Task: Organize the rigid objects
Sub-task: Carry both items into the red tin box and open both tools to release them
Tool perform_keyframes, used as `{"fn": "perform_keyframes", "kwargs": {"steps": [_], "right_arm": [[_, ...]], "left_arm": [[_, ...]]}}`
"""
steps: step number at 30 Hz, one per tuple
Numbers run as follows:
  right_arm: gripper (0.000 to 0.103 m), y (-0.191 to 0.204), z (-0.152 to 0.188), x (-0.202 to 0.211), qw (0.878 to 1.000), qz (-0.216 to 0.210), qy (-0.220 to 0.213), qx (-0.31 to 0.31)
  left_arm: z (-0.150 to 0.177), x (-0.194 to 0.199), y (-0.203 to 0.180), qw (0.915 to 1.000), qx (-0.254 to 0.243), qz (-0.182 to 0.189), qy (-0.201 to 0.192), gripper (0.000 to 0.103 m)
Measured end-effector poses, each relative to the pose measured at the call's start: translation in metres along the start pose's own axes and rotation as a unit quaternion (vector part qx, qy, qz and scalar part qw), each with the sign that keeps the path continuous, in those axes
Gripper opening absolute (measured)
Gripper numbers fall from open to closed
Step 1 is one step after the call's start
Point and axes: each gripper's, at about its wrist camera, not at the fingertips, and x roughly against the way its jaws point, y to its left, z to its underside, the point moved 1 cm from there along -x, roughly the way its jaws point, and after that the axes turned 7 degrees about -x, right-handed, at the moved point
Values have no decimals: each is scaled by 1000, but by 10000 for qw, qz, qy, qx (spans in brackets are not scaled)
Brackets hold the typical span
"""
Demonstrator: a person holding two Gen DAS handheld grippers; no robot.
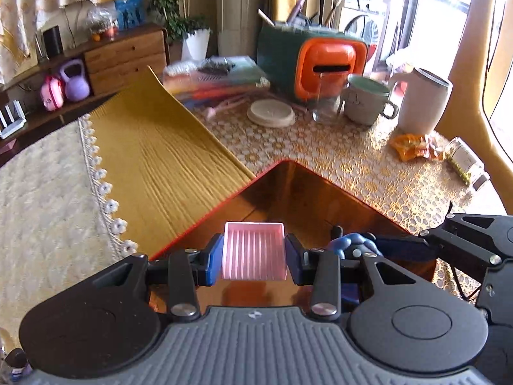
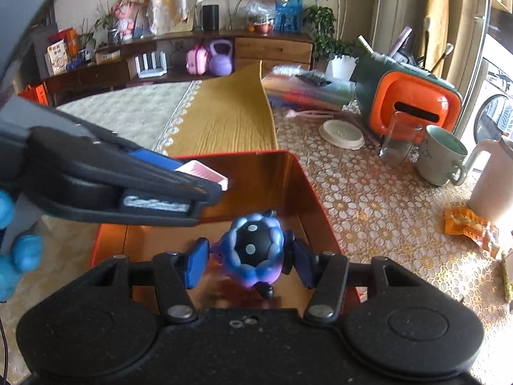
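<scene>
My left gripper [image 1: 253, 255] is shut on a small pink ribbed tray [image 1: 254, 252] and holds it over the open orange box [image 1: 320, 189]. It also shows in the right wrist view [image 2: 205, 176], with the pink tray [image 2: 205, 170] between its fingers. My right gripper [image 2: 251, 261] is shut on a round blue-purple toy figure [image 2: 255, 253] with a black dotted face, held above the box's inside [image 2: 298, 173]. The toy [image 1: 349, 243] and the right gripper appear at the right of the left wrist view.
The box stands on a lace-patterned tablecloth [image 1: 352, 157]. Beyond it are a white lid [image 1: 272, 113], a glass [image 1: 323, 106], a grey mug [image 1: 365, 99], a white jug [image 1: 423, 102], an orange-green case [image 1: 320, 64], snack wrappers [image 1: 413, 147] and a yellow mat [image 1: 154, 157].
</scene>
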Motion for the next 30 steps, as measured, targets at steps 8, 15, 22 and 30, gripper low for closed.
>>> {"fn": "perform_keyframes", "kwargs": {"steps": [8, 15, 22, 30], "right_arm": [[55, -2, 3, -13, 9998, -1, 204, 65], [55, -3, 4, -16, 9997, 16, 234, 80], [55, -4, 5, -16, 9997, 25, 238, 44], [56, -3, 4, -15, 9996, 74, 280, 6]], "left_arm": [[2, -27, 3, 9992, 129, 44, 363, 40], [5, -40, 4, 9979, 157, 59, 624, 40], [6, -44, 2, 9970, 93, 42, 762, 41], [5, -38, 0, 9973, 84, -45, 729, 58]]}}
